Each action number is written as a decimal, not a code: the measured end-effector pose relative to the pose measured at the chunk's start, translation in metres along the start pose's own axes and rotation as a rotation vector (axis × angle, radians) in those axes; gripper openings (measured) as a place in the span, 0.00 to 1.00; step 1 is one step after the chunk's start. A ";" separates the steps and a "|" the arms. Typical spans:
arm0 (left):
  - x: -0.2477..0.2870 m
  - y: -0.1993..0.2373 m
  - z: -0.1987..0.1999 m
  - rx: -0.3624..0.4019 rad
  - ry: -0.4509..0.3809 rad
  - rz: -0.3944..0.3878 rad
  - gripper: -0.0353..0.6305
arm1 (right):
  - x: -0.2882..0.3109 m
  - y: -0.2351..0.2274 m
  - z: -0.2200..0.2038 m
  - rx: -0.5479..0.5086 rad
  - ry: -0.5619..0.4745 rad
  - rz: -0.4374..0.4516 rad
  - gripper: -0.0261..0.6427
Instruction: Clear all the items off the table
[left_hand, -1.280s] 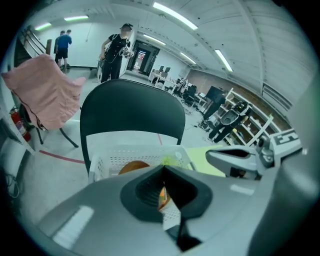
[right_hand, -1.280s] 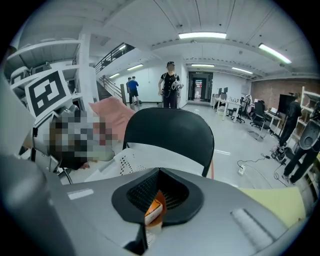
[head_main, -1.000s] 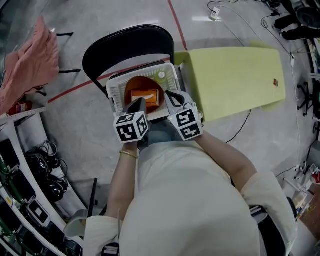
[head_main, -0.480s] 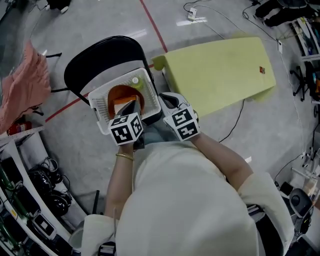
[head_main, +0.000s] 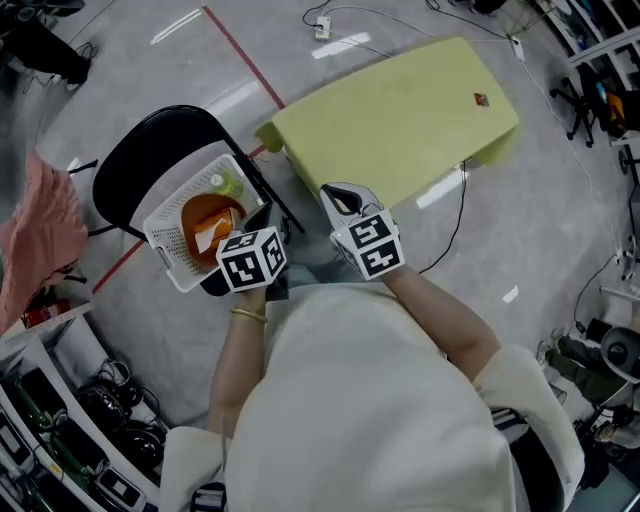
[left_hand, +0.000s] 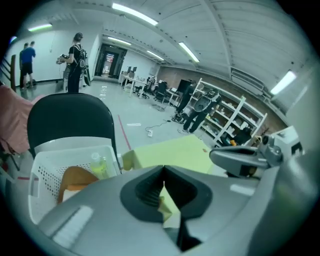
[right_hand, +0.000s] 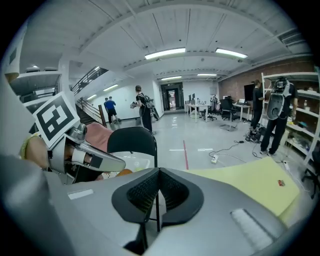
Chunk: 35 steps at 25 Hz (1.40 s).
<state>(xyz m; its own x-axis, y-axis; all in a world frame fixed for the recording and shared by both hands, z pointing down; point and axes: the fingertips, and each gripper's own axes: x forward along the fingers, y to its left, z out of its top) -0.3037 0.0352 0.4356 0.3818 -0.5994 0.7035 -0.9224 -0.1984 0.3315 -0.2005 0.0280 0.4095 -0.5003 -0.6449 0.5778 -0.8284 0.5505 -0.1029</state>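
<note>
Beside the chair (head_main: 140, 160), the left gripper (head_main: 268, 222) and right gripper (head_main: 340, 195) have swung away from the basket (head_main: 160, 232) toward the counter (head_main: 400, 120) — both sets of jaws pressed together, holding nothing. An orange bowl (head_main: 200, 215) and a bottle (head_main: 225, 183) lie in the basket; one small red item (head_main: 481, 99) sits near the counter's far corner, well apart from both grippers — seemingly the last piece to clear.

The table (head_main: 400, 120) top lies open but for 1 small red item (head_main: 478, 99); chair (head_main: 135, 165) and basket (head_main: 162, 243) crowd its left end.
</note>
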 end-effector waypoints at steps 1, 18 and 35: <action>0.003 -0.012 -0.003 0.017 0.005 -0.015 0.07 | -0.009 -0.008 -0.003 0.012 -0.009 -0.018 0.04; 0.060 -0.207 -0.033 0.306 0.111 -0.271 0.07 | -0.157 -0.136 -0.084 0.226 -0.084 -0.312 0.04; 0.088 -0.339 -0.060 0.578 0.218 -0.542 0.07 | -0.270 -0.187 -0.170 0.520 -0.101 -0.649 0.04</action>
<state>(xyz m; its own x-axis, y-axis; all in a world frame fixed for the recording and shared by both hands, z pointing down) 0.0462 0.0961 0.4227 0.7308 -0.1533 0.6651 -0.4688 -0.8210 0.3258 0.1325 0.1893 0.4100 0.1166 -0.8076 0.5781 -0.9578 -0.2454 -0.1496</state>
